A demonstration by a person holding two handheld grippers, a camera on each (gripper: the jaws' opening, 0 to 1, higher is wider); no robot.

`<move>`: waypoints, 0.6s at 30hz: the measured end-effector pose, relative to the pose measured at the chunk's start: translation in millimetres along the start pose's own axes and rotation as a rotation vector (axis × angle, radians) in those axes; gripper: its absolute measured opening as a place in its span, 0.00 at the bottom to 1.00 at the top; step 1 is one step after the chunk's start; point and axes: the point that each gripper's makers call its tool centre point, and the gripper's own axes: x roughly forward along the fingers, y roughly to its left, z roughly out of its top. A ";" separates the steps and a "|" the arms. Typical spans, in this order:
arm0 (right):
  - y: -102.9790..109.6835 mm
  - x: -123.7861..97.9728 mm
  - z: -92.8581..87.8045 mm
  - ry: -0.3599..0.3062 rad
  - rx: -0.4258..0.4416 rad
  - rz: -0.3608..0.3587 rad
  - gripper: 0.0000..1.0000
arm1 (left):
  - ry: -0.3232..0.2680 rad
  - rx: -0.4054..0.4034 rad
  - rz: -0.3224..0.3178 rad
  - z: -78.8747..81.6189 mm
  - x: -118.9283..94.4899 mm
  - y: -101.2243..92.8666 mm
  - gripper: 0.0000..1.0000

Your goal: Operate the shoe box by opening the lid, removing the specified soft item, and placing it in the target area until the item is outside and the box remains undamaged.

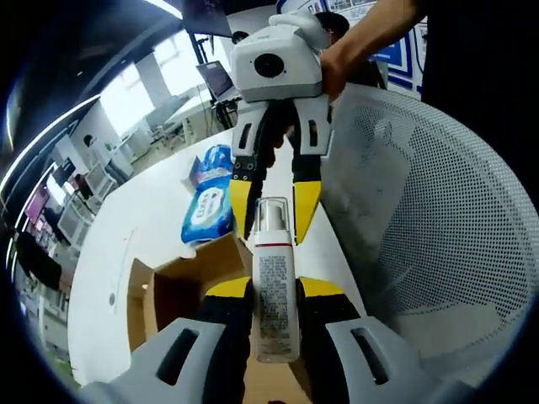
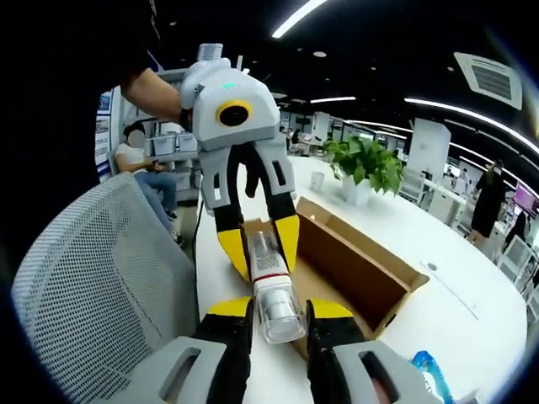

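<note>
a clear bottle [image 1: 275, 282] with a white cap is held in the air above the open shoe box [image 2: 354, 261], between both tools. in the left gripper view, the left gripper [image 1: 276, 290] is clenched on the bottle's body at 6 o'clock, while the right gripper [image 1: 274, 202] is seen at 12 o'clock, jaws set around the cap end. in the right gripper view, the right gripper [image 2: 278, 307] is closed on the cap end and the left gripper [image 2: 259, 244] grips the far end. the removal step is judged to be in hand, as a handover. one grip should next be released, and the bottle carried to the white table [image 2: 472, 311] beside the blue wipes pack [image 1: 207, 210]
</note>
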 end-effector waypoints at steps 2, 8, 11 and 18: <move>1.3 -0.6 2.8 -0.006 0.004 0.015 0.18 | -0.007 -0.003 -0.010 0.7 -1.8 0.3 0.20; 7.8 0.7 3.6 0.016 0.013 0.049 0.16 | -0.014 -0.028 -0.040 -1.4 0.0 -1.8 0.20; 5.9 1.5 4.9 0.011 0.039 0.034 0.16 | -0.002 -0.041 -0.039 -4.1 2.4 -0.3 0.21; 3.0 -0.9 2.8 0.000 0.094 0.018 0.15 | 0.000 -0.068 -0.015 -1.9 5.3 2.8 0.23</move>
